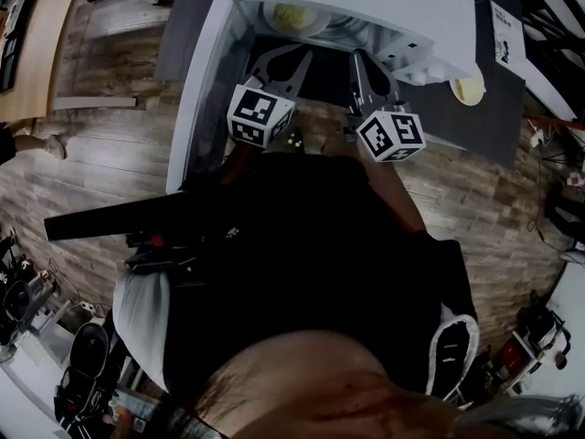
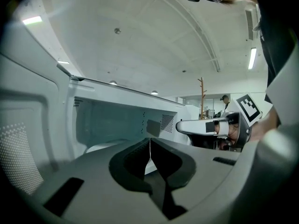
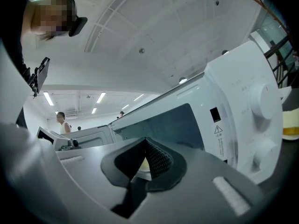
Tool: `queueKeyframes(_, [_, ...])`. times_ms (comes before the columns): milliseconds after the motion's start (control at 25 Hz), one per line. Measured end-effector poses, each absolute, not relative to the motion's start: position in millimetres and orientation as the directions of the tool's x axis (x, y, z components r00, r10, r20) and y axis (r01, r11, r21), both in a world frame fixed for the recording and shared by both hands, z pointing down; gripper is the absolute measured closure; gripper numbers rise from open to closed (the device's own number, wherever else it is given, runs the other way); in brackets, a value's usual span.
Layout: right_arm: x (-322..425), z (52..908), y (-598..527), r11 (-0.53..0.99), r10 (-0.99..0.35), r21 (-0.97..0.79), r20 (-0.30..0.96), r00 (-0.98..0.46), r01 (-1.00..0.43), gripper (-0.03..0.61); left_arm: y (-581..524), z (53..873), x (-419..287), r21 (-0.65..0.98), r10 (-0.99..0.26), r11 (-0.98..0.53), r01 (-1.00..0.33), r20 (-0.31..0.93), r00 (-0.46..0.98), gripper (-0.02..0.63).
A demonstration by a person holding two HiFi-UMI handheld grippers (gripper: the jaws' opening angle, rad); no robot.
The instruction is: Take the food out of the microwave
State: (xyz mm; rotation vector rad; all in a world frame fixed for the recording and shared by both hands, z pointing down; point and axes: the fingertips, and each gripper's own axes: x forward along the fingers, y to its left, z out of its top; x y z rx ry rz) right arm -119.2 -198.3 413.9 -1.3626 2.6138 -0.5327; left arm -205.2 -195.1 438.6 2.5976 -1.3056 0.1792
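Starting at the left gripper (image 2: 150,141): pinched fully closed on nothing, aimed into the open microwave (image 2: 117,118) from just outside its mouth; over to the right gripper (image 3: 145,143): likewise closed and empty, held level beside its partner, facing the same opening, with only a yellow sliver showing past its pads; moving outward to the door (image 1: 195,90): swung wide to the left, so counting that step as done; deeper in now, spotting the food (image 1: 291,14), a yellow heap on a pale plate (image 1: 320,24), sitting on the cavity floor toward the back, untouched by either gripper; off to the right, noting the control knobs (image 3: 261,97) and, on the dark counter (image 1: 498,108) past them, a second yellow item (image 1: 469,86), outside the job as far as can be judged; judging progress as early: opened up and lined up, yet nothing grasped; left to do: spreading the jaws, reaching in, taking hold of the plate rim, drawing it out level.
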Motion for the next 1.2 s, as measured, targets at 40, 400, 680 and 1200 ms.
queueKeyframes(40, [-119, 415, -199, 0.527, -0.814, -0.375, 0.035, -0.58, -0.763, 0.577, -196, 440, -206, 0.149, -0.779, -0.572, -0.806, 0.209, 0.591, 0.606])
queueKeyframes(400, [-124, 420, -214, 0.557, -0.791, -0.373, 0.034, -0.611, -0.742, 0.577, -210, 450, -209, 0.162, -0.806, -0.531, -0.832, 0.208, 0.554, 0.606])
queueKeyframes(680, [-123, 425, -223, 0.571, -0.772, -0.38, 0.053, -0.634, -0.728, 0.577, -218, 464, -213, 0.235, -0.818, -0.472, -0.849, 0.243, 0.522, 0.606])
queueKeyframes(1200, [-136, 423, -239, 0.611, -0.724, -0.396, 0.072, -0.686, -0.686, 0.577, -234, 478, -249, 0.572, -0.87, -0.238, -0.785, 0.235, 0.434, 0.605])
